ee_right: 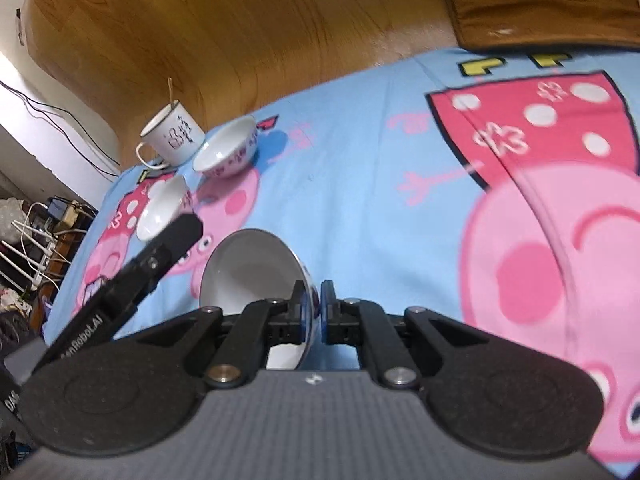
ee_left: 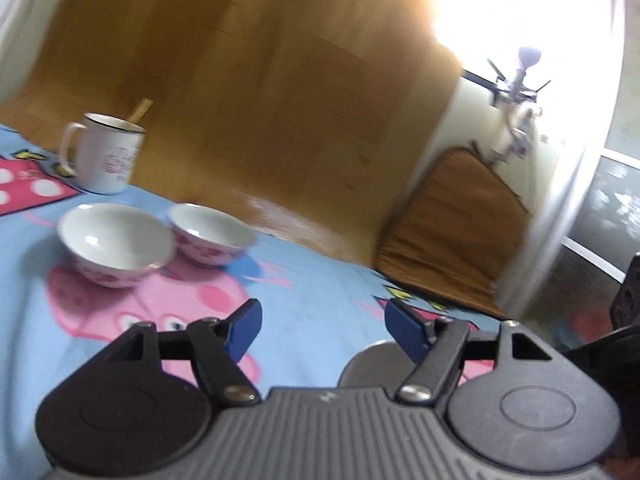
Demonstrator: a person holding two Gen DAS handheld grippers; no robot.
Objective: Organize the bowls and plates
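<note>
My right gripper (ee_right: pixel 313 304) is shut on the rim of a white bowl (ee_right: pixel 248 268) with a blue-patterned outside and holds it tilted over the blue cartoon cloth (ee_right: pixel 360 168). Two white bowls with pink flowers stand on the cloth: one (ee_left: pixel 114 242) nearer, one (ee_left: pixel 208 232) beside it. They also show in the right wrist view, the far bowl (ee_right: pixel 226 150) and the near bowl (ee_right: pixel 160 208). My left gripper (ee_left: pixel 320 324) is open and empty above the cloth, right of the two bowls. Its black body (ee_right: pixel 156 256) shows in the right wrist view.
A white enamel mug (ee_left: pixel 106 152) with a stick in it stands behind the bowls near the cloth's far edge; it also shows in the right wrist view (ee_right: pixel 172 136). Wooden floor (ee_left: pixel 260 80) lies beyond. A brown mat (ee_left: pixel 452 224) lies at the right.
</note>
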